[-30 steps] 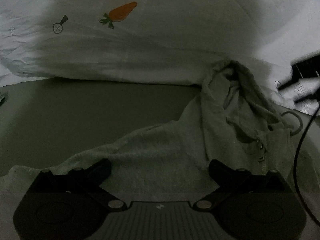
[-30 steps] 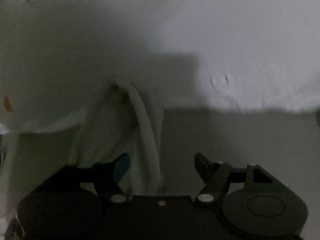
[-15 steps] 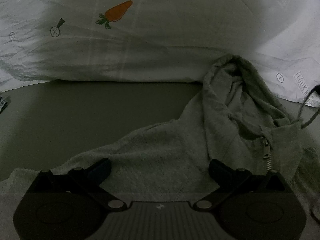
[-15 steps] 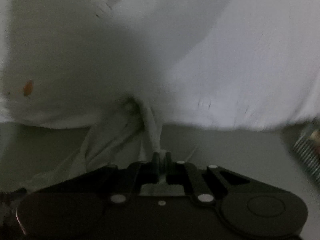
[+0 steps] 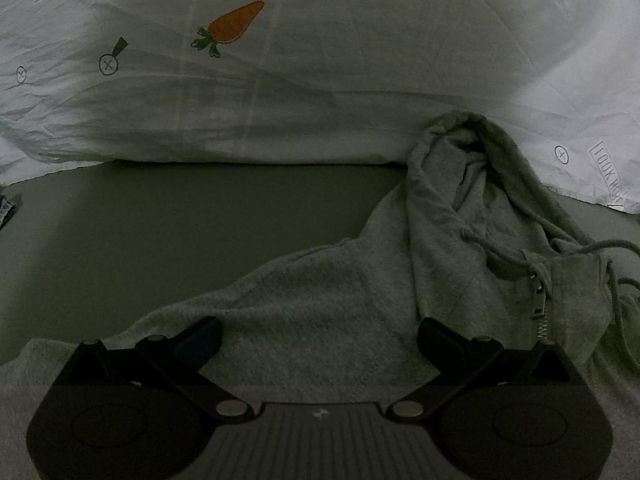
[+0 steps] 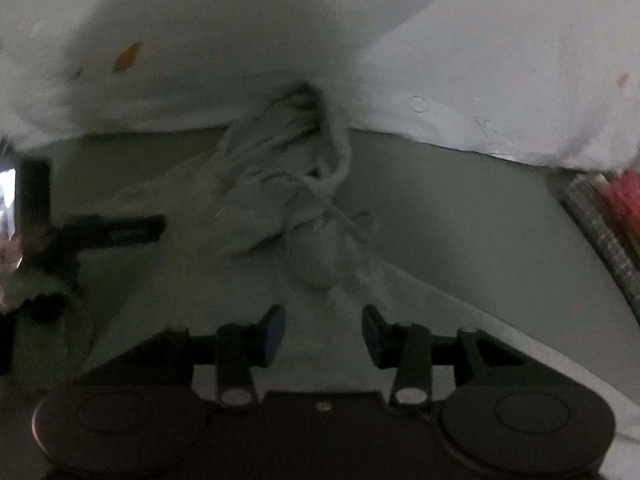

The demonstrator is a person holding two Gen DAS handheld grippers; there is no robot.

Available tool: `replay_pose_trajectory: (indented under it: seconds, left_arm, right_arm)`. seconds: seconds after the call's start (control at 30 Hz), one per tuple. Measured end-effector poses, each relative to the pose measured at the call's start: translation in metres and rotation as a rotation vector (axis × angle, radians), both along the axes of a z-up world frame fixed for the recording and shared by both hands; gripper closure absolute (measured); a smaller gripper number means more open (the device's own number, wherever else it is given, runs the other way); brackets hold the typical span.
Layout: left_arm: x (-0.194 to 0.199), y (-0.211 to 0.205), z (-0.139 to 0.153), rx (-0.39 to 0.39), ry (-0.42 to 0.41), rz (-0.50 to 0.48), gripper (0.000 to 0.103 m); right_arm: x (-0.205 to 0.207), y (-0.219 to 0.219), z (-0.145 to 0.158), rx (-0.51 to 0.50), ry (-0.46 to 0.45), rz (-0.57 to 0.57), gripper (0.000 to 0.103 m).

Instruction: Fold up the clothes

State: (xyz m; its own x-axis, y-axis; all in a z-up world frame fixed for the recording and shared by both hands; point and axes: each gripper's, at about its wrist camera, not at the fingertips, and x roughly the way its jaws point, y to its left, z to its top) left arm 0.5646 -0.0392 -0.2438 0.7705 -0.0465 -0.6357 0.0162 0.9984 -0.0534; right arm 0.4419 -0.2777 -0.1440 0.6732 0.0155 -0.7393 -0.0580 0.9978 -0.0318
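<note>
A grey zip hoodie (image 5: 320, 280) lies spread on the bed sheet (image 5: 180, 220), its hood (image 5: 472, 184) bunched up against the white duvet (image 5: 320, 80). The zipper (image 5: 538, 304) and a drawstring (image 5: 600, 246) show at the right. My left gripper (image 5: 320, 332) hovers open over the hoodie's shoulder area, pads clear of the cloth. In the blurred right wrist view the crumpled hood (image 6: 280, 184) lies ahead. My right gripper (image 6: 323, 322) is opening, with hoodie cloth below the gap and no pad pressing on it.
The duvet (image 6: 480, 60), printed with a carrot (image 5: 236, 24), walls off the far side. Bare sheet (image 6: 460, 220) lies to the right of the hood. A checked and pink stack (image 6: 600, 220) sits at the right edge. A dark blurred piece of hardware (image 6: 100, 232) stands at the left.
My right gripper shut near the hood half a second ago and has since opened and drawn back from it. The hood now lies more spread out. My left gripper has stayed put.
</note>
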Motion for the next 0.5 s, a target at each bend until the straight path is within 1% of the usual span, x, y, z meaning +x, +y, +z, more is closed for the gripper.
replay_pose_trajectory:
  seconds: [0.07,0.13,0.17,0.23,0.27,0.33,0.37,0.43,0.5]
  left_arm:
    - [0.0,0.0,0.0,0.0,0.0,0.0,0.0]
    - [0.0,0.0,0.0,-0.001,0.0,0.001,0.0]
    - [0.0,0.0,0.0,-0.001,0.0,0.001,0.0]
    - [0.001,0.0,0.0,-0.001,0.0,0.001,0.0]
    - [0.001,0.0,0.0,-0.001,-0.001,0.002,0.0]
    - [0.001,0.0,0.0,-0.001,-0.001,0.001,0.0]
    - [0.001,0.0,0.0,-0.001,-0.001,0.001,0.0]
    - [0.001,0.0,-0.001,-0.001,-0.001,0.001,0.0]
    - [0.001,0.0,0.0,-0.001,-0.001,0.0,0.0]
  right_arm:
    - [0.013,-0.009,0.004,0.017,-0.033,-0.037,0.053]
    - [0.038,-0.019,0.005,0.035,-0.064,-0.08,0.053]
    - [0.056,-0.023,0.002,0.045,-0.054,-0.092,0.053]
    - [0.081,-0.03,-0.011,0.075,-0.004,-0.111,0.054]
    - [0.097,-0.033,-0.02,0.1,0.023,-0.123,0.057]
    - [0.114,-0.038,-0.031,0.125,0.051,-0.149,0.088]
    - [0.121,-0.041,-0.036,0.136,0.065,-0.163,0.1]
    - [0.108,-0.037,-0.025,0.107,-0.037,-0.184,0.1]
    - [0.074,-0.031,0.002,0.02,-0.167,-0.164,0.1]
